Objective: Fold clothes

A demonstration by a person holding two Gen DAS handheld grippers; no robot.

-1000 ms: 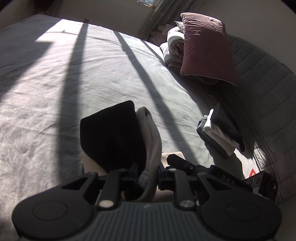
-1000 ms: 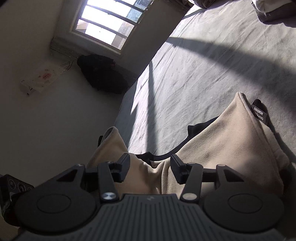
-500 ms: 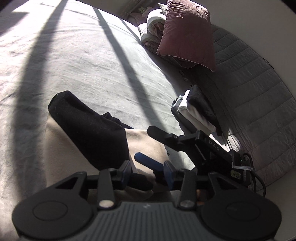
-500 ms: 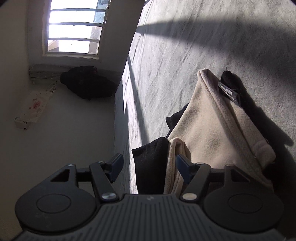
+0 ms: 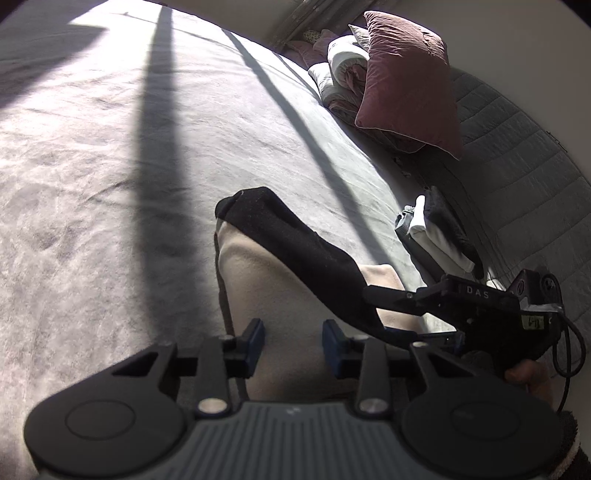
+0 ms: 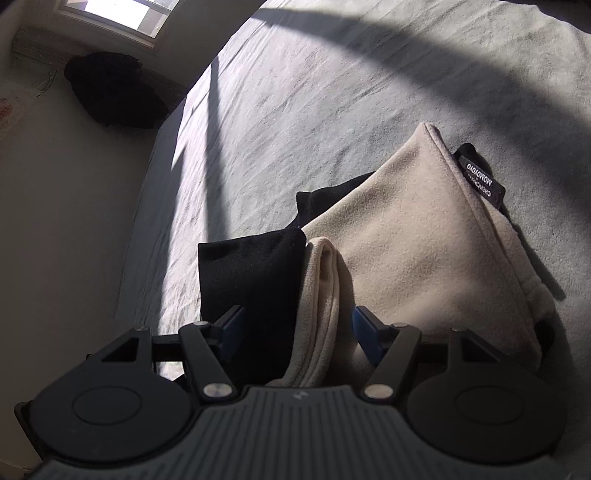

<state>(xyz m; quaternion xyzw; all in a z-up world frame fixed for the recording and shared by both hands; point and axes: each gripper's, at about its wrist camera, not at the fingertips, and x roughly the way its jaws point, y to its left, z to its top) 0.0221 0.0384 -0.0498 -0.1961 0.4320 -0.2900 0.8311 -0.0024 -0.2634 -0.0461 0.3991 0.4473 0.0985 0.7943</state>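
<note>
The left gripper (image 5: pixel 293 341) hovers with jaws apart over the beige-and-black fleece garment (image 5: pixel 280 291), gripping nothing. The right gripper (image 6: pixel 297 328) also stands spread, the garment's folded black and beige edge lying loosely between its fingers. The garment lies on a grey bedsheet (image 5: pixel 92 177) striped with sunlight. One maroon pillow (image 5: pixel 406 74) leans on one quilted grey headboard (image 5: pixel 517 166), near one small stack of folded clothes (image 5: pixel 439 232). One window (image 6: pixel 122 14) lights the room.

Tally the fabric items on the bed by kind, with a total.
Garment being folded, beige and black: 1
Stack of folded clothes: 1
Maroon pillow: 1
Rolled bedding behind the pillow: 1 bundle; how many pieces it holds cannot be told
Total: 4
</note>
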